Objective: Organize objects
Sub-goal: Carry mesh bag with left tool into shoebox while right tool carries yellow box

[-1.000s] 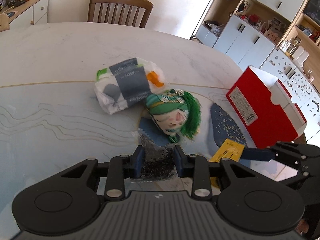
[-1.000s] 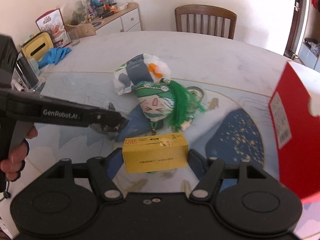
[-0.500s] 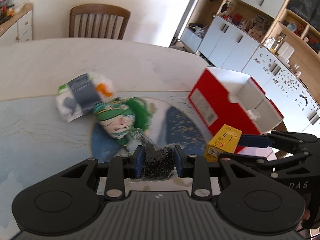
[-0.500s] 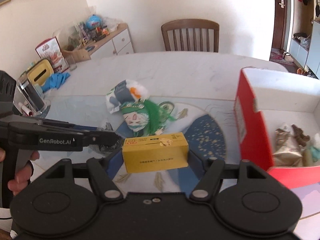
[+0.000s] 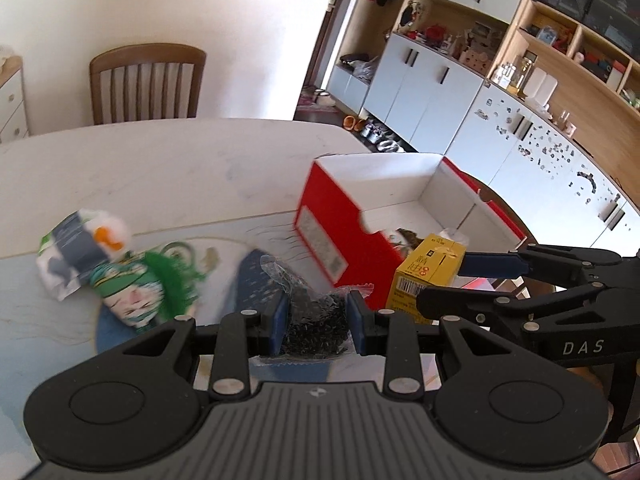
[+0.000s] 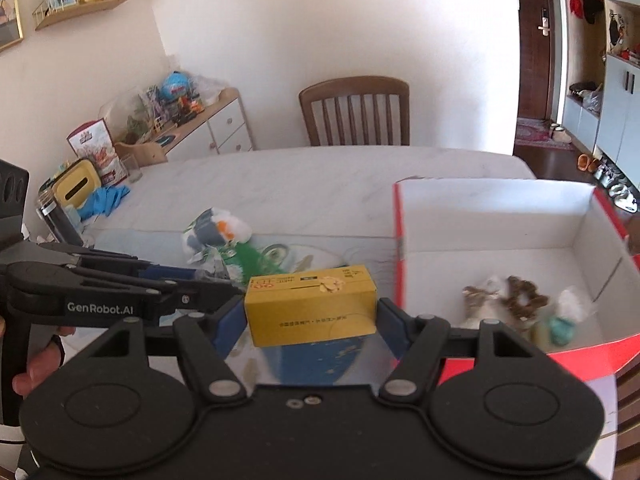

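My left gripper is shut on a clear bag of dark seeds, held above the table near the red box's near left corner. My right gripper is shut on a yellow carton, held just left of the red box; the carton also shows in the left wrist view. The red box is open on top, white inside, with a few small items on its floor. A green-haired doll and a white packet lie on the table to the left.
A wooden chair stands at the table's far side. A sideboard with clutter is at the left, and a yellow tissue holder and blue gloves lie on the table's left end. Cabinets line the right.
Both grippers have risen and swung right toward the red box with their loads. The box's open inside has come into view; the doll and packet have slid left.
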The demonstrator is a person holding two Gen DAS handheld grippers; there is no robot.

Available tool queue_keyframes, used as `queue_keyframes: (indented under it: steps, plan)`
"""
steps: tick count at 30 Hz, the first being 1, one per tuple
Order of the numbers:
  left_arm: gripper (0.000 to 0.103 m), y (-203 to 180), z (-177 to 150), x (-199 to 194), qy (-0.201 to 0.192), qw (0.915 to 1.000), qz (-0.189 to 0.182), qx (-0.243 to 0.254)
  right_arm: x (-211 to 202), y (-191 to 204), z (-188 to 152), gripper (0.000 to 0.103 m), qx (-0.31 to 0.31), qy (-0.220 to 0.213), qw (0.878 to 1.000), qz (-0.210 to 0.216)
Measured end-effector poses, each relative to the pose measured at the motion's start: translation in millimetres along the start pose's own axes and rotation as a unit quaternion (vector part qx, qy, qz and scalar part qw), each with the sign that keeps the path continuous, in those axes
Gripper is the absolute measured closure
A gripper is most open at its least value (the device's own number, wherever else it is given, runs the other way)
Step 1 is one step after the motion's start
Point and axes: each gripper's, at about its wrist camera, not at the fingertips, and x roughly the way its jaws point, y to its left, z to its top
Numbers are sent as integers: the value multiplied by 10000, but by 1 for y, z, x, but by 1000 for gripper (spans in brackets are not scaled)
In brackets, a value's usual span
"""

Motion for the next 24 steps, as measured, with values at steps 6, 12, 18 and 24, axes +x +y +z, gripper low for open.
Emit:
queue_keyframes:
  steps: [6,12,18,24]
  plan:
    - [72,-33,13,19,-1,9999,-52,123,-14,-35,0,34,26,-90,9999,-96]
    - [72,-68,27,43,17,9996,22,293,-23,-71,0,34,40,-136,9996,-238]
    - [72,-93,43,69,67,9993,78,347,-30,-104,2,34,-68,-150,9991,-397]
    - [72,-109,65,99,159,9992,82,363,-23,-134,2,34,-190,-39,9980,-606]
